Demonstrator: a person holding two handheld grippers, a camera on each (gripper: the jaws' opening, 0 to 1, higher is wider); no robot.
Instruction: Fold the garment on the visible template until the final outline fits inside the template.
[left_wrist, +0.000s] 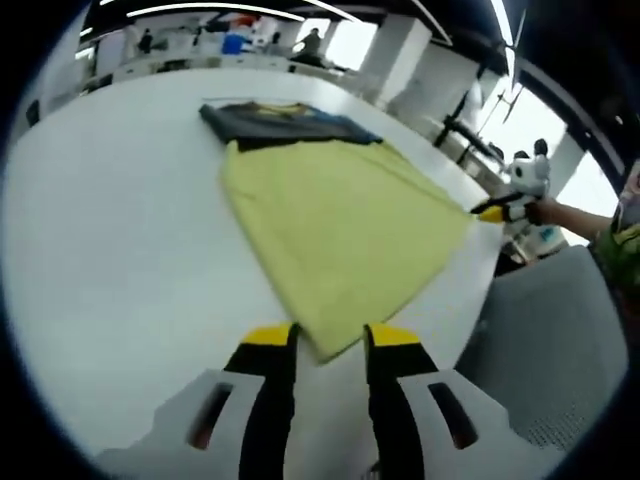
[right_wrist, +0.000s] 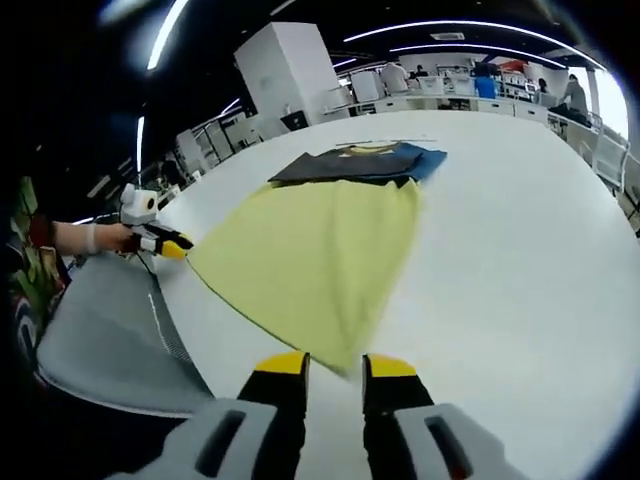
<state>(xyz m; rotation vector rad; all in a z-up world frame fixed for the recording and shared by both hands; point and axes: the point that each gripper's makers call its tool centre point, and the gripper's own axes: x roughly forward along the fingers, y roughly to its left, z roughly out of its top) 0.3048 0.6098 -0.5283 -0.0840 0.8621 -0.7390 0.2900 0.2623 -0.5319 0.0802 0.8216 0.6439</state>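
Two claws pull a yellow T-shirt (left_wrist: 340, 230) flat on the white desk (left_wrist: 110, 230). Each pinches one corner: the left claw (left_wrist: 330, 342) at the near corner, the right claw (right_wrist: 335, 365) at another. A dark garment (right_wrist: 350, 162) lies at the shirt's far edge.

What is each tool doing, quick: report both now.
Left tool: shut on a corner of the yellow shirt.
Right tool: shut on another corner of the shirt.
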